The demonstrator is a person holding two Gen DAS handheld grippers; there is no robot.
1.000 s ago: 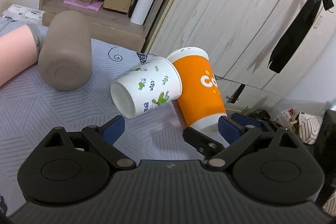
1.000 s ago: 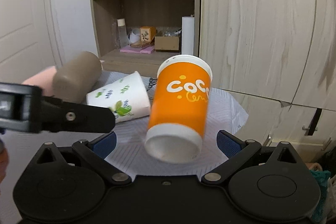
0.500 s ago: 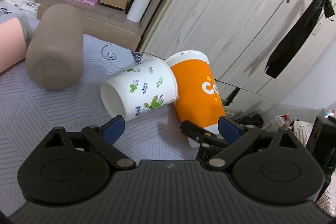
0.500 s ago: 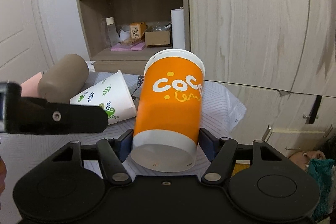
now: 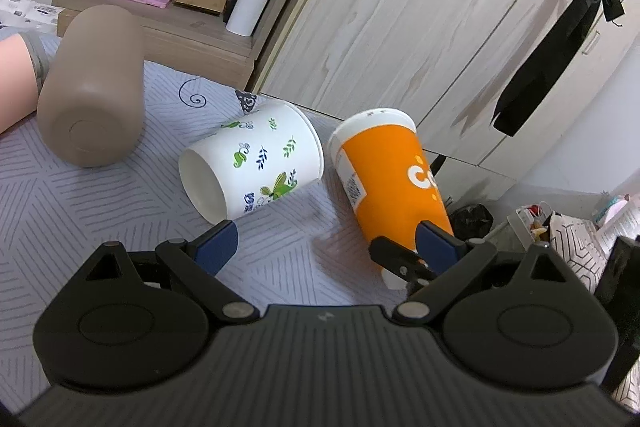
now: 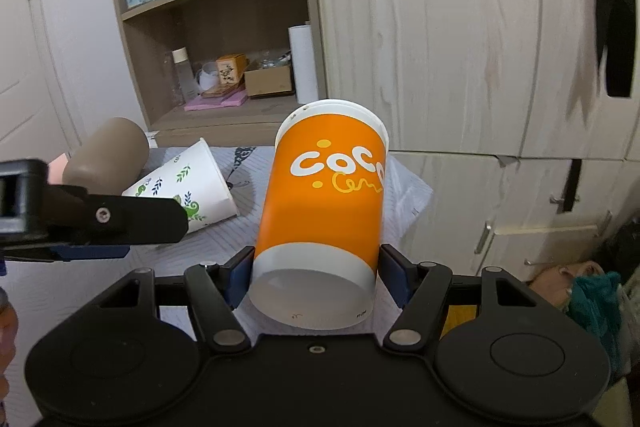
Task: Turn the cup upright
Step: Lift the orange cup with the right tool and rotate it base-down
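Note:
An orange paper cup (image 6: pixel 324 203) with white "coco" lettering is clamped at its white base between the pads of my right gripper (image 6: pixel 318 273). It leans away from me, rim far and raised off the cloth. In the left wrist view the orange cup (image 5: pixel 388 183) stands apart from a white cup with leaf prints (image 5: pixel 256 167), which lies on its side with its base toward me. My left gripper (image 5: pixel 326 247) is open and empty, just in front of the white cup (image 6: pixel 188 187).
A tan cylinder (image 5: pixel 92 87) lies on the grey striped cloth (image 5: pixel 100 211) at the left, beside a pink roll. A wooden shelf unit (image 6: pixel 224 75) with bottles and boxes and pale wardrobe doors (image 6: pixel 460 47) stand behind. The cloth's edge drops off to the right of the orange cup.
My right gripper has shut on the orange cup's base and lifted it away from the white cup, which has rolled a little. My left gripper stays open.

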